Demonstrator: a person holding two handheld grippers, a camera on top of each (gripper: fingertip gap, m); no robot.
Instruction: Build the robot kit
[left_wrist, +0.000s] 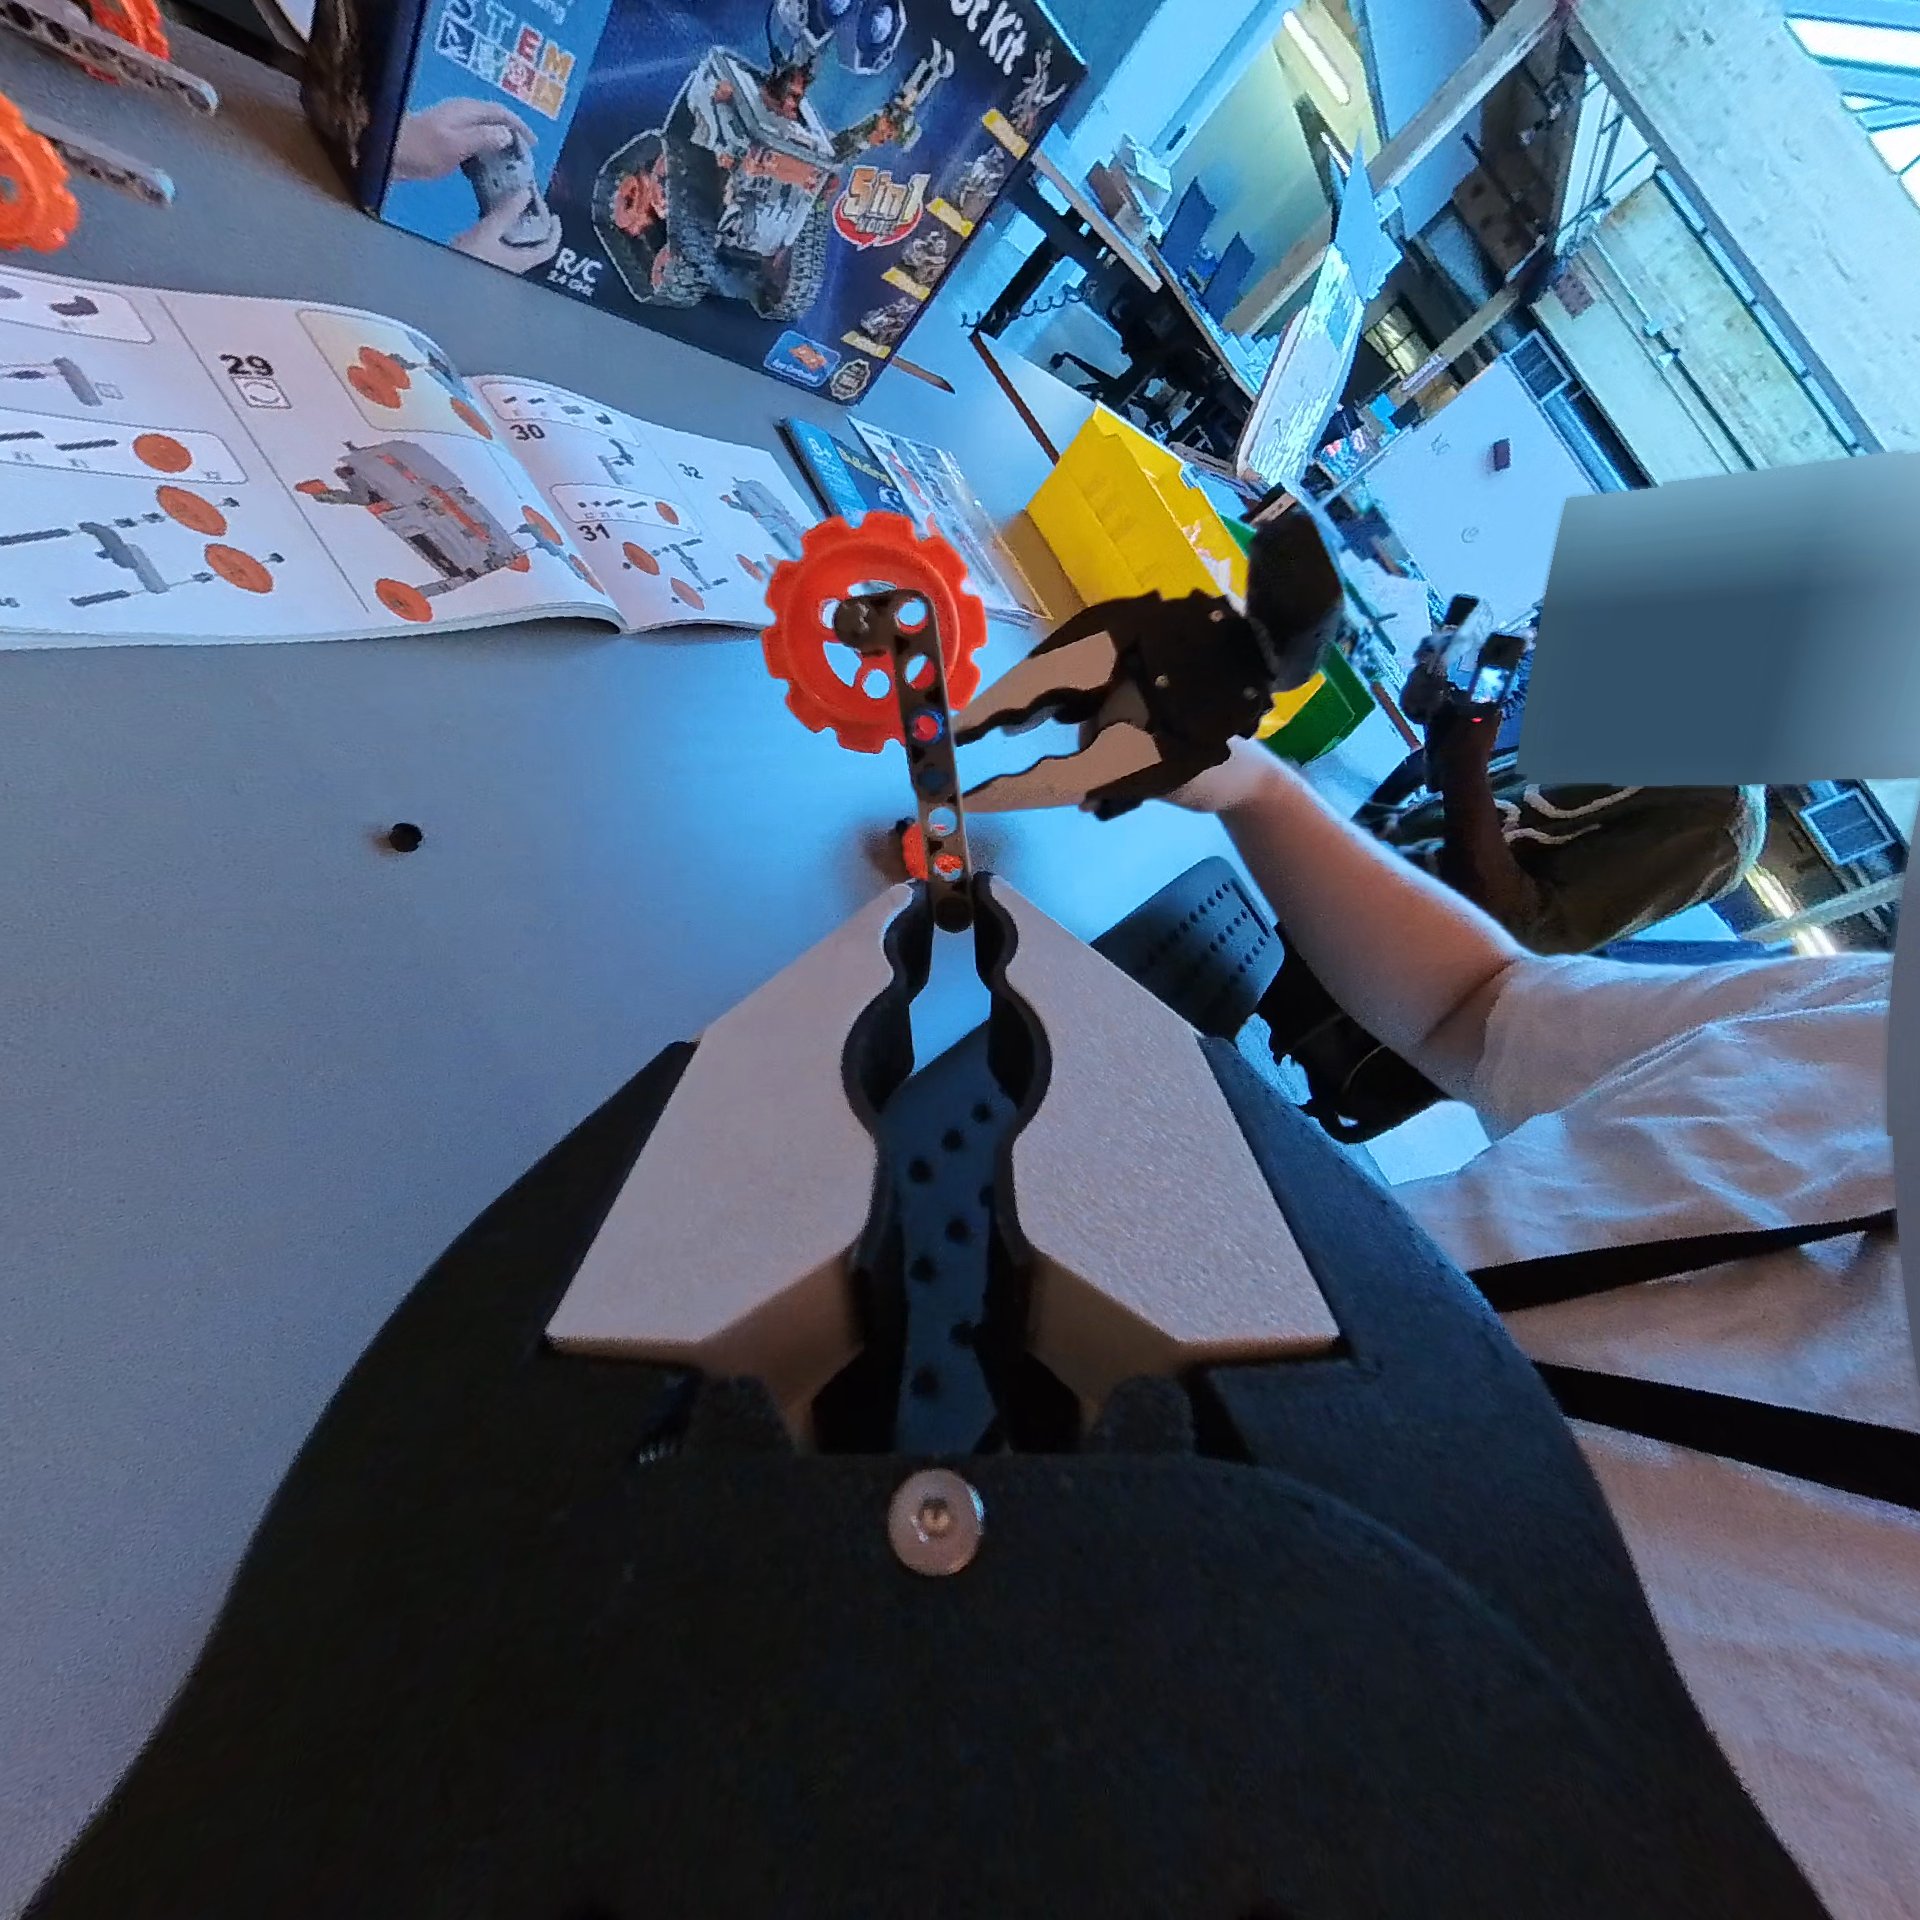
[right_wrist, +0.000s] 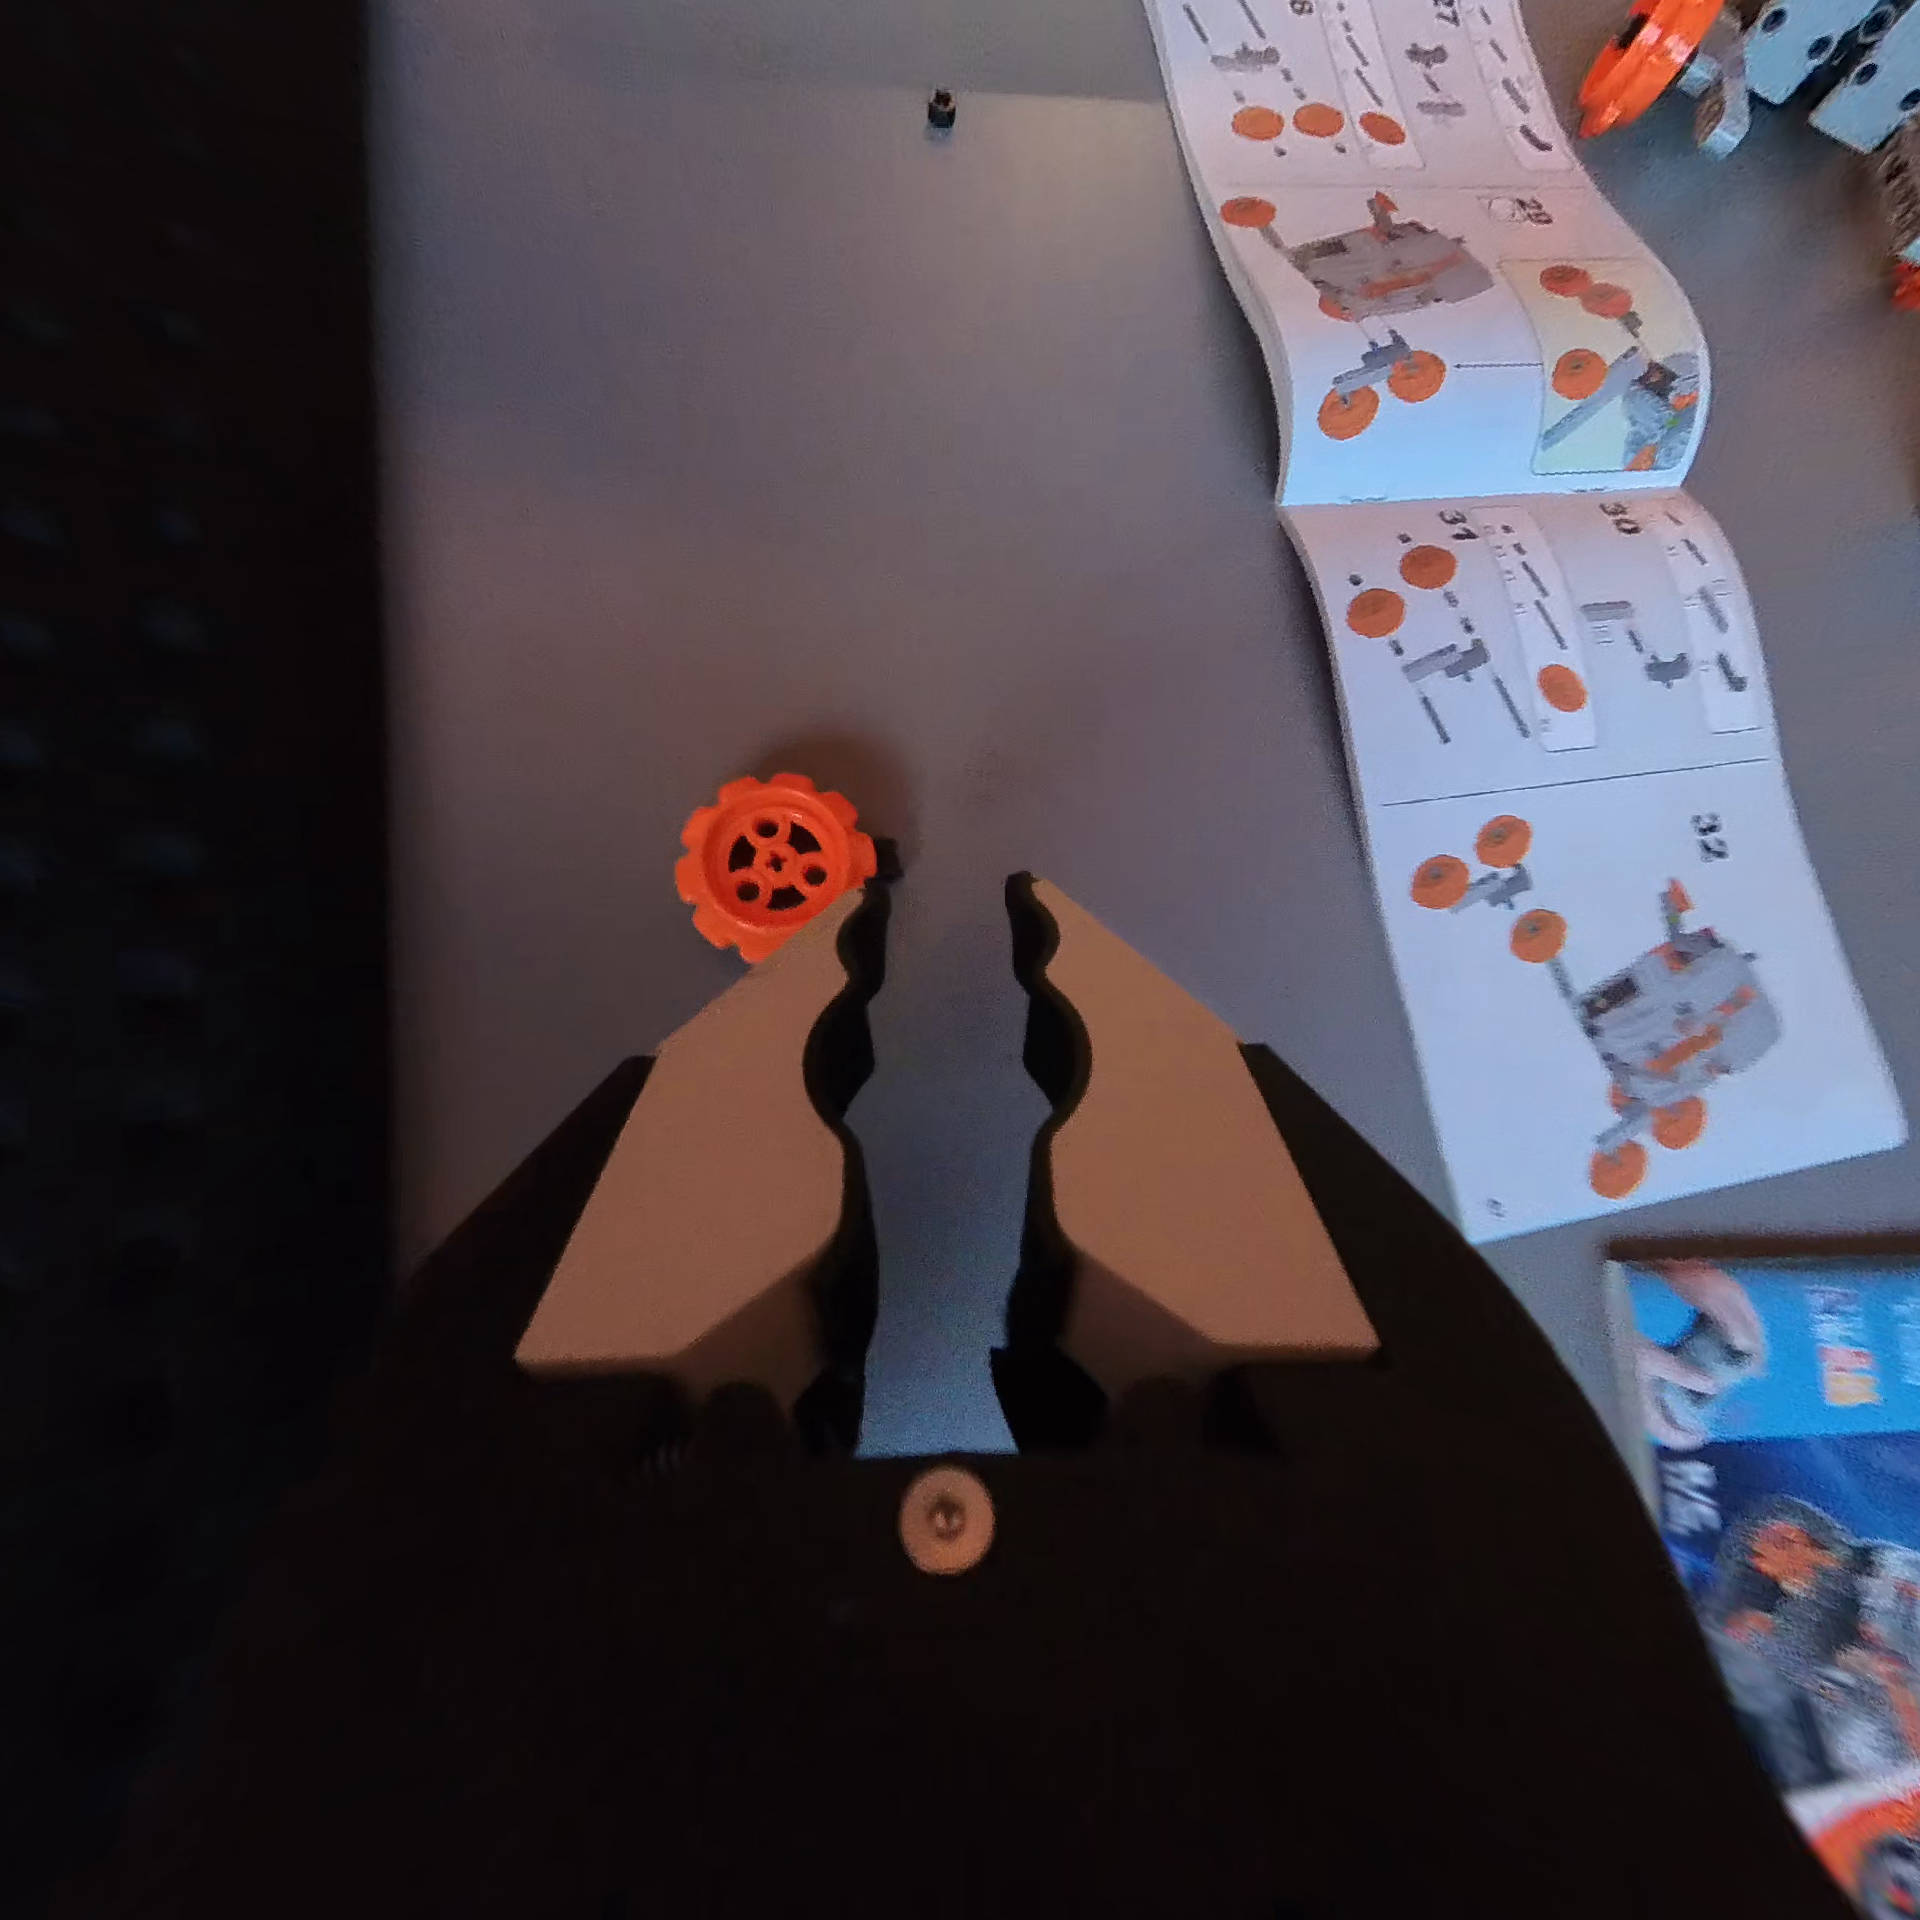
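My left gripper (left_wrist: 951, 896) is shut on one end of a dark perforated beam (left_wrist: 925, 727). The beam sticks forward above the grey table (left_wrist: 520, 883) and carries an orange toothed wheel (left_wrist: 805, 665) at its far end. My right gripper (left_wrist: 966, 769) is open and empty, its tips right beside the middle of the beam. In the right wrist view my right gripper (right_wrist: 951, 883) points down at the table. A second orange wheel (right_wrist: 774, 862) lies there, just left of its left fingertip (right_wrist: 857, 914). This wheel shows partly behind the beam in the left wrist view (left_wrist: 910, 847).
An open instruction booklet (left_wrist: 312, 499) (right_wrist: 1507, 623) and a blue kit box (left_wrist: 727, 177) (right_wrist: 1787, 1507) lie on the table. A small black pin (left_wrist: 403, 836) (right_wrist: 940, 107) lies apart. There are yellow (left_wrist: 1122, 509) and green (left_wrist: 1320, 717) bins, a partly built model (right_wrist: 1818, 73) and a person's arm (left_wrist: 1382, 904). Tip to tip, the grippers are about 25 cm apart.
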